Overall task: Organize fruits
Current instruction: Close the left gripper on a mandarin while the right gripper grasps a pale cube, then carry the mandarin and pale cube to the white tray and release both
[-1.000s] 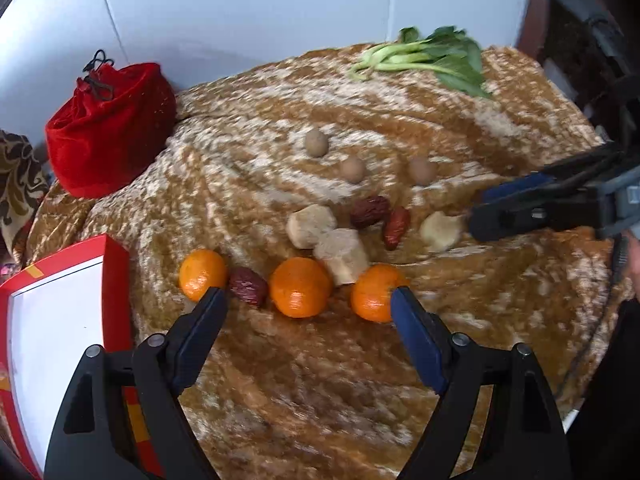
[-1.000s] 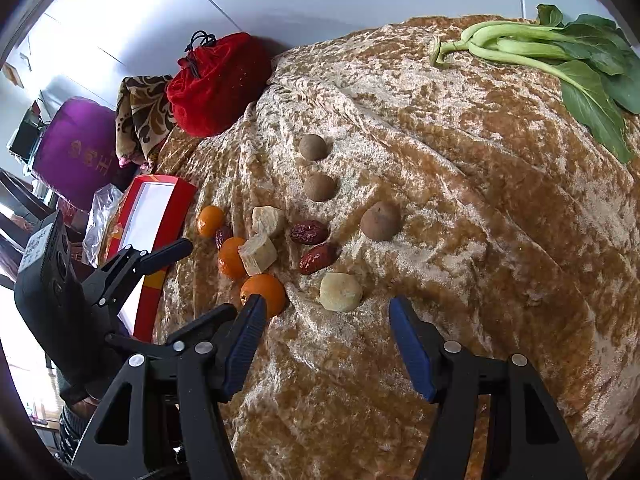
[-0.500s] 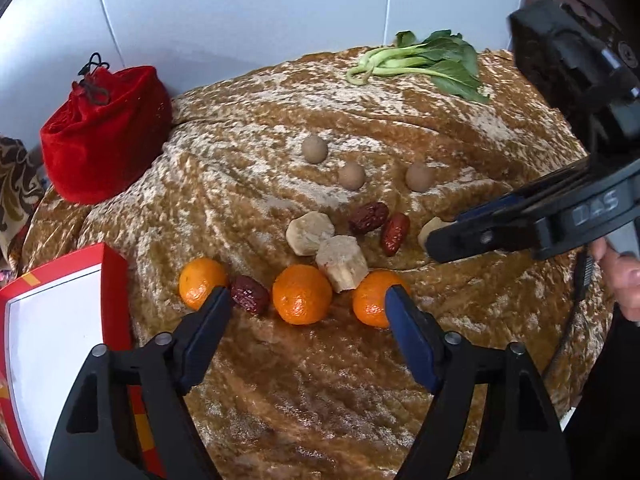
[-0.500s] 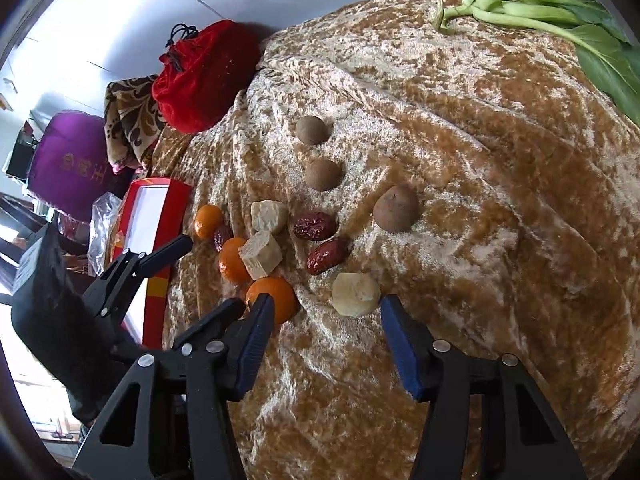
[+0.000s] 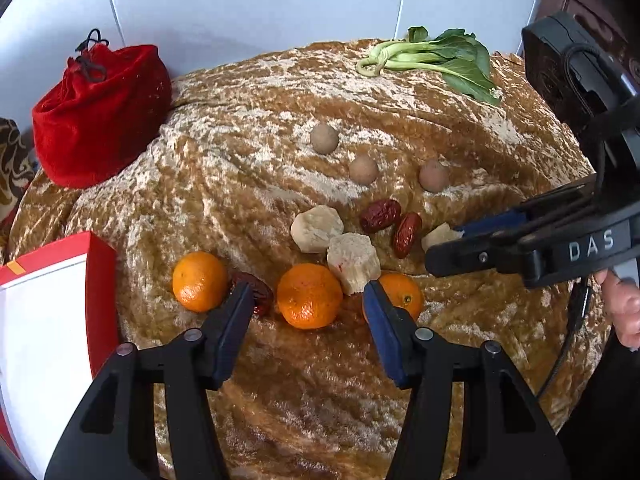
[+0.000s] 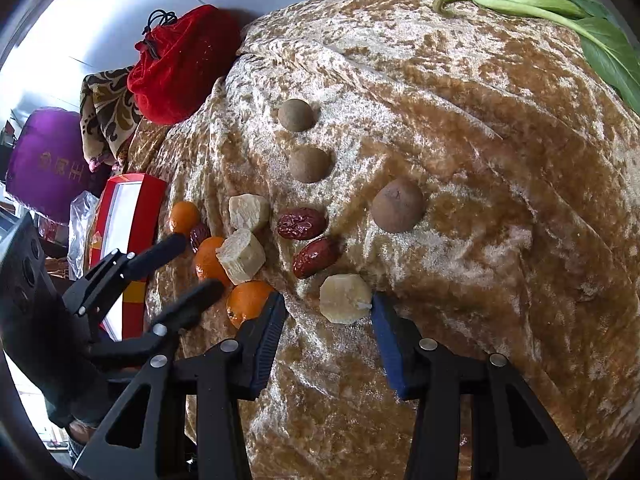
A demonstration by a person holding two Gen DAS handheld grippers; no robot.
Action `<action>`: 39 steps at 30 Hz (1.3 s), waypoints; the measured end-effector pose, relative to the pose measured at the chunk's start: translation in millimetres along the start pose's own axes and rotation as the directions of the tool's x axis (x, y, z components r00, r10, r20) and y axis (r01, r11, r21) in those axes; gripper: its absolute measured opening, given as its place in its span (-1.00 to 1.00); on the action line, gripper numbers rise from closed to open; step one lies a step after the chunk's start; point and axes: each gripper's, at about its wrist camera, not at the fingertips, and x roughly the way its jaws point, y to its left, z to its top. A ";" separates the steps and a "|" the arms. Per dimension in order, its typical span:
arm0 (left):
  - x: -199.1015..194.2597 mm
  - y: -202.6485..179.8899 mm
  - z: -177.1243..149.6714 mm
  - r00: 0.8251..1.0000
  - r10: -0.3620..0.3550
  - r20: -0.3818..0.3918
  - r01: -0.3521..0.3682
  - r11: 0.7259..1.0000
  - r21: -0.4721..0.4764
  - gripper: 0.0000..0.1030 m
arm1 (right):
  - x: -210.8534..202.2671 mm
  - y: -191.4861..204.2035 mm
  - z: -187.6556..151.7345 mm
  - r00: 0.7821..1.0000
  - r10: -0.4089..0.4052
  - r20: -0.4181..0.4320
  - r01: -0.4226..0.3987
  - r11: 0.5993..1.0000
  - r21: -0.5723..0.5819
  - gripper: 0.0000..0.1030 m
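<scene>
Three oranges lie in a row on the gold velvet cloth (image 5: 320, 380). My left gripper (image 5: 308, 294) has its jaws closing around the middle orange (image 5: 310, 295), with gaps on both sides. The left orange (image 5: 199, 281) and right orange (image 5: 402, 294) lie outside the fingers. My right gripper (image 6: 328, 307) is closing around a pale peeled chunk (image 6: 345, 298); the right pad is almost at it, the left pad stands off. Two more pale chunks (image 5: 317, 229), red dates (image 5: 380, 216) and brown round fruits (image 5: 363, 170) lie between.
A red velvet pouch (image 5: 100, 112) sits at the back left. A red box with a white inside (image 5: 44, 320) stands at the left edge. Leafy greens (image 5: 440, 60) lie at the back right. A person's hand (image 5: 624, 308) holds the right gripper.
Both grippers' jaws have narrowed. The right gripper has come down and closer to the pale chunk, which now sits between its fingers. The left gripper has hardly moved.
</scene>
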 end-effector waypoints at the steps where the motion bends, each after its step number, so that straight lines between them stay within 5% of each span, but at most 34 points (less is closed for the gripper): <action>1: 0.2 1.8 0.5 1.000 -0.007 -0.002 0.007 1.000 -0.007 0.08 | 1.0 1.3 -0.2 1.000 -0.005 0.000 0.005 1.000 -0.005 -0.11; 5: 4.0 -2.1 0.1 1.000 -0.031 0.005 0.031 0.999 0.010 -0.10 | 0.9 1.8 -0.5 1.000 -0.008 0.000 0.008 1.000 -0.010 -0.11; 11: 8.0 -10.2 0.7 0.999 -0.053 -0.012 0.054 0.998 0.030 -0.11 | 2.4 0.7 -0.5 1.000 -0.019 -0.001 0.019 1.000 -0.017 -0.17; 15: 23.5 -9.9 -4.2 0.995 -0.032 -0.090 0.035 0.999 0.031 -0.14 | 3.4 -1.3 1.5 1.000 -0.024 -0.011 0.024 0.999 -0.023 -0.20; 21: 20.7 -8.3 -1.1 0.997 -0.040 -0.059 0.040 0.999 -0.002 -0.14 | 5.0 1.6 1.9 0.999 -0.047 -0.009 0.046 0.998 -0.046 -0.26; 25: 19.2 -10.2 0.3 0.998 -0.026 -0.050 0.027 1.000 0.006 -0.17 | 5.9 3.1 1.2 0.997 -0.075 -0.005 0.074 0.995 -0.070 -0.48; 27: 18.7 -12.5 1.1 0.999 -0.022 -0.049 0.022 1.000 0.007 -0.33 | 5.1 4.6 1.0 0.997 -0.079 -0.001 0.079 0.994 -0.082 -0.48; 39: 4.7 -18.2 3.1 0.999 0.032 -0.012 -0.032 0.999 0.021 -0.37 | -7.3 13.9 0.2 0.997 -0.073 0.030 0.076 0.991 -0.109 -0.49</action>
